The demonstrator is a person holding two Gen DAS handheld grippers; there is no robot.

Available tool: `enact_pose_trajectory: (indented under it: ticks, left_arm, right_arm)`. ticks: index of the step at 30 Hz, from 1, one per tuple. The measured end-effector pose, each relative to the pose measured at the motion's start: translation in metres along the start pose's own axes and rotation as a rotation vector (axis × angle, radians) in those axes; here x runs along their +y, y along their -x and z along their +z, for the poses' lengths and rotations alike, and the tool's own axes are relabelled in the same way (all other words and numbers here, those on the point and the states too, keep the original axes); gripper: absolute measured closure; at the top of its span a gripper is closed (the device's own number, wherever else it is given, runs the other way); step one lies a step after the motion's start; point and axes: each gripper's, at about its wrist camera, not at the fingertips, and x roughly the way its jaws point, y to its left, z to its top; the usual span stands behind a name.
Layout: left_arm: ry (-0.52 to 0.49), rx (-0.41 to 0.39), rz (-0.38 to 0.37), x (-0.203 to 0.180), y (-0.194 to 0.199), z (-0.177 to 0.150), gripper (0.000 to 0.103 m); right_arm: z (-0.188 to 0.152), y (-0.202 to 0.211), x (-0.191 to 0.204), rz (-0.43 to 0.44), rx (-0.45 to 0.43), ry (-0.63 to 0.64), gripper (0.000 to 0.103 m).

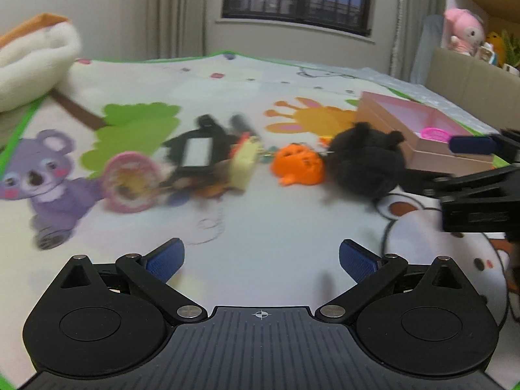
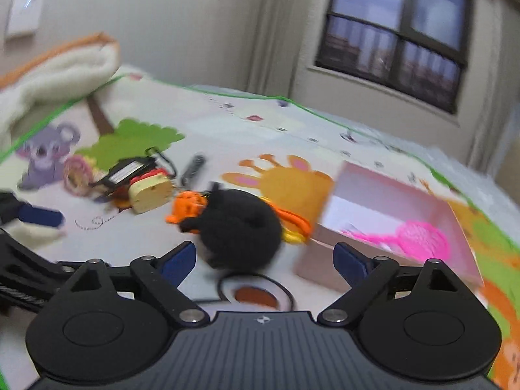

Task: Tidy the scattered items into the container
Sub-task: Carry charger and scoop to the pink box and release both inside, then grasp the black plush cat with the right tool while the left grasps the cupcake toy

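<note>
Scattered toys lie in a row on the play mat (image 1: 247, 104): a pink round toy (image 1: 131, 182), a black tag (image 1: 195, 152), a cream toy (image 1: 242, 162), an orange toy (image 1: 297, 165) and a black fluffy plush (image 1: 367, 162). Right of them stands the open pink box (image 1: 383, 110) with a pink netted toy (image 2: 419, 237) inside. My left gripper (image 1: 261, 260) is open and empty, short of the row. My right gripper (image 2: 265, 258) is open too. The black plush (image 2: 240, 230) lies just ahead of its fingertips, untouched. The pink box (image 2: 383, 178) is to its right.
A white fluffy blanket (image 1: 32, 61) is heaped at the mat's far left. A cardboard box (image 1: 471, 78) holding plush toys stands at the far right. A dark stick (image 2: 193, 167) lies behind the toys. Wall, curtain and window are beyond the mat.
</note>
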Motion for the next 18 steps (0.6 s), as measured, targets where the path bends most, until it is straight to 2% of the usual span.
enact_pose_trajectory:
  ticks: [7,8,9,11,14,18]
  left_arm:
    - [0.072,-0.033,0.057,0.035,0.019,-0.004,0.0]
    - [0.075,-0.04,0.068,0.039,0.02,-0.003,0.0]
    - [0.076,-0.046,0.079,0.042,0.02,-0.002,0.0]
    - [0.075,-0.056,0.102,0.047,0.02,0.001,0.0]
    - [0.09,-0.051,0.11,0.049,0.018,0.005,0.0]
    - [0.149,-0.035,0.031,0.046,0.014,0.009,0.0]
  right_arm:
    - [0.008,-0.064,0.059,-0.131,0.017,0.362,0.013]
    - [0.007,-0.07,0.064,-0.142,0.028,0.399,0.029]
    - [0.007,-0.073,0.066,-0.142,0.042,0.413,0.034]
    - [0.011,-0.061,0.063,-0.131,0.038,0.38,0.036]
    - [0.016,-0.025,0.047,-0.05,0.028,0.255,0.037]
    - [0.012,0.028,0.011,0.078,0.06,0.036,0.037]
